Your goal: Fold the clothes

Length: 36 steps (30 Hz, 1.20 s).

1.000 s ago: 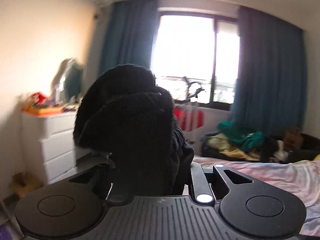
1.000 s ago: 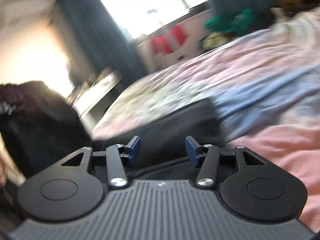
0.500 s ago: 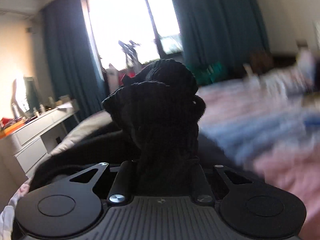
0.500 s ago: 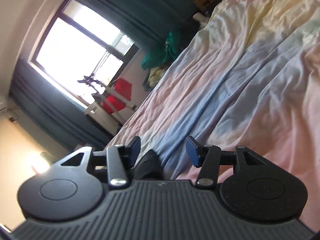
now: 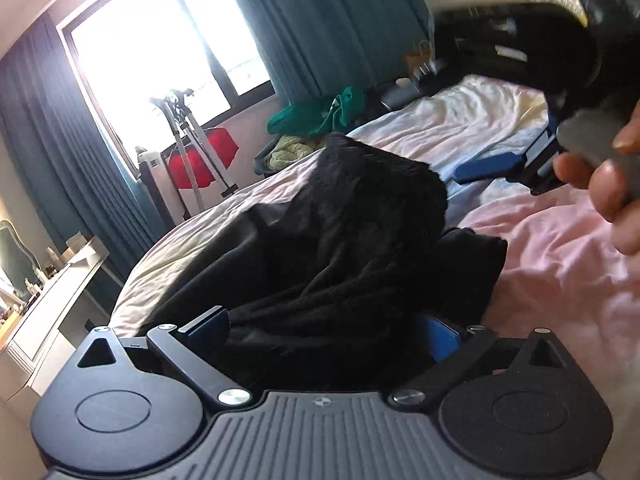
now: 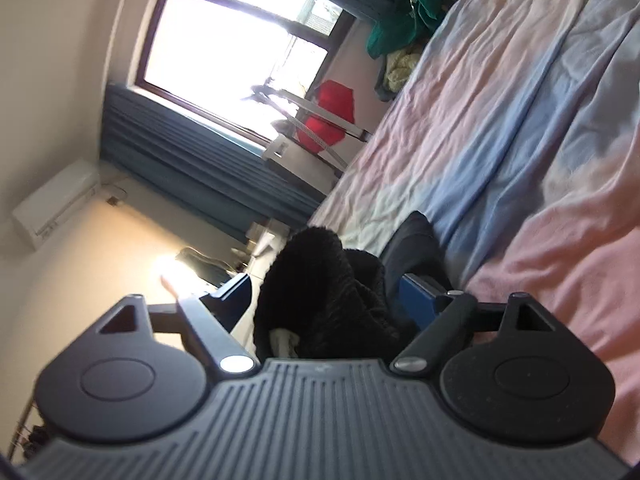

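A black fuzzy garment [image 5: 352, 240] lies bunched on the pastel bedsheet [image 5: 560, 264]. My left gripper [image 5: 324, 328] is open, its fingers spread wide with the heap between them. In the right wrist view the same black garment [image 6: 316, 272] rises between the spread fingers of my right gripper [image 6: 326, 300], which is open, and a smoother dark fold [image 6: 412, 248] lies behind it. At the upper right of the left wrist view a hand [image 5: 612, 184] holds the right gripper, whose blue finger [image 5: 488, 168] hovers above the sheet.
A white dresser [image 5: 52, 304] with small items stands left of the bed. A drying rack with red clothes [image 5: 200, 156] and a pile of green and yellow clothes [image 5: 320, 116] sit under the window. The pink, blue and cream sheet [image 6: 520, 120] stretches away to the right.
The left gripper carried the black garment from the air down onto the bed and its fingers spread apart. The right gripper swung round toward the garment and opened wider.
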Motion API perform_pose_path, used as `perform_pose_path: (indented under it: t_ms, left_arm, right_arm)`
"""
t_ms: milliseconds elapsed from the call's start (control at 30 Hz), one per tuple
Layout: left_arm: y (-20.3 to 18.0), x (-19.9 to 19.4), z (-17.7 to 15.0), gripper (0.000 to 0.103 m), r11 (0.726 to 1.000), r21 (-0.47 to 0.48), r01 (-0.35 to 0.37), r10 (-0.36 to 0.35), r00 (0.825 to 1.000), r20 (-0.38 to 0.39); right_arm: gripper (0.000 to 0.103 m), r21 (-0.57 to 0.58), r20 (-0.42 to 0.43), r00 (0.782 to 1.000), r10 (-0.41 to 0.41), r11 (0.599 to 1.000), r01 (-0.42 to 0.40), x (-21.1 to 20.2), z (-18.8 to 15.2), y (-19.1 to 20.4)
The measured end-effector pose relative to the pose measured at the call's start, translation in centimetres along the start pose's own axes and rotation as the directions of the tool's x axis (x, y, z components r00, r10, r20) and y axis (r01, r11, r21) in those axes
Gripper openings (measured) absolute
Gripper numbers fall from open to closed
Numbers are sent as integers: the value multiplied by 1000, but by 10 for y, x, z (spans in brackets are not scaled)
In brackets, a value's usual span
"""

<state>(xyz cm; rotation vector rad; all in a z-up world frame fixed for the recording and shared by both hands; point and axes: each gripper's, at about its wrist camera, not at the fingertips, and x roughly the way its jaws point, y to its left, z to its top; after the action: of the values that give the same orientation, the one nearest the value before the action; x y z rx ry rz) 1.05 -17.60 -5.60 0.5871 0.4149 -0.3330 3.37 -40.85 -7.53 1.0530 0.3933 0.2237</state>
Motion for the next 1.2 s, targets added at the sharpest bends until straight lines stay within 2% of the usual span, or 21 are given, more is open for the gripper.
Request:
perform_pose_path:
  t_ms: [133,200,300,333,433,533,600,633,667,700,733,800,900,967,1067,1133,1200]
  left_arm:
    - [24,-24,-22,100,996,-4,-91,91,996,4]
    - [35,-29,-36,101,994,-36,-102,102,995,4]
    - [45,-25,-52,98,980,-111,-167,160,985,-68]
    - [50,-22,-56,99,973,-138,-183,169,980,-105]
    - [68,-19,-59,99,950,-264,-165,129,981,-147]
    - [77,-18,-61,100,931,-331,-156,112,983,-148]
    - [82,-24,-65,100,918,-367,-152,108,984,-139]
    - [83,-23,-65,100,909,-389,-149,103,985,-137]
    - [85,-23,-66,100,901,-409,-147,100,986,-135]
    - [87,-23,-66,101,893,-426,-146,97,986,-134]
    - [89,-24,-65,101,886,-440,-146,98,987,-130]
    - [92,-26,-63,101,878,-454,-151,109,987,-118]
    - [93,-23,-55,101,875,-454,-166,141,986,-90]
    - [93,-26,-53,101,876,-451,-173,158,985,-71]
    - [95,-26,-52,101,869,-469,-159,141,987,-73]
    - [102,-24,-55,101,846,-515,-140,106,990,-95]
    - [109,-21,-59,101,818,-563,-120,67,991,-113]
  right_arm:
    - [84,-22,-63,998,4,1000,-6,7,-7,9]
    - [86,-82,-88,996,-5,997,-2,10,-12,21]
    - [95,-205,-82,995,-57,978,39,14,-19,40]
    - [95,-243,-83,993,-86,968,63,18,-22,44]
    - [95,-363,-76,983,-168,923,129,31,-31,57]
    - [92,-503,-68,966,-250,845,183,52,-41,63]
    - [92,-520,-91,947,-308,826,219,69,-43,53]
    - [92,-499,-119,942,-313,839,216,75,-42,48]
    - [90,-472,-140,942,-304,857,206,78,-41,44]
    - [80,-459,-140,946,-293,866,200,78,-41,44]
    - [77,-462,-121,947,-297,861,211,77,-40,46]
    - [65,-484,-95,953,-289,850,210,72,-43,54]
    - [52,-539,-33,965,-258,818,200,58,-46,74]
    - [50,-543,10,978,-206,821,178,46,-42,86]
    - [50,-538,60,985,-164,825,170,34,-32,95]
    - [50,-531,64,980,-188,825,193,33,-28,87]
    - [52,-499,36,966,-255,833,238,39,-26,66]
